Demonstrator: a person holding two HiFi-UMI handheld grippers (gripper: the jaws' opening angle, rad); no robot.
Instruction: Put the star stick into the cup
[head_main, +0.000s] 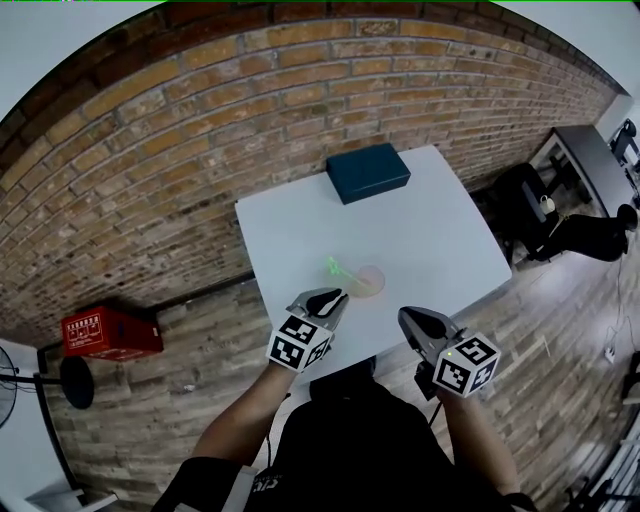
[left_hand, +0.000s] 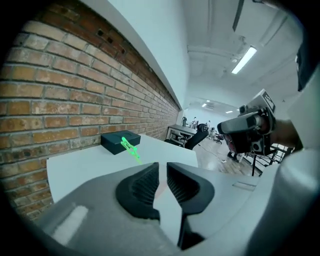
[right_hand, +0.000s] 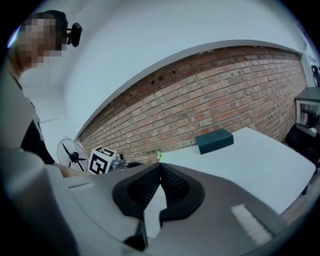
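From my seat, what matters is where the star stick (head_main: 336, 268) sits relative to my left gripper (head_main: 332, 297). In the head view, taking 12 o'clock as straight away from me toward the dark box (head_main: 367, 172), the stick is just past the left gripper's tips at about 12 o'clock. The pink cup (head_main: 368, 283) is just beside those tips at about 1 o'clock.

The stick's lower end appears to go down into the cup. Its long axis leans up and away from the cup toward 10 o'clock, with the green star at the high end. I judge the stick to be in the cup already, resting against the rim, though the cup's inside is too small for me to confirm.

The left gripper is clearly the nearer one. My right gripper (head_main: 410, 318) sits back at about 4 o'clock from the cup, well clear of it and over the near edge of the tabletop (head_main: 430, 230).

In the left gripper view the jaws stand at a narrow gap with nothing between the pads. The stick (left_hand: 129, 148) rises beyond them at 11 o'clock, apart from the left gripper. In the right gripper view the jaw tips meet, holding nothing.

If another move is needed, I judge it to be drawing the left gripper straight back toward 6 o'clock. Any drift toward 12 could knock the leaning stick or tip the light cup.
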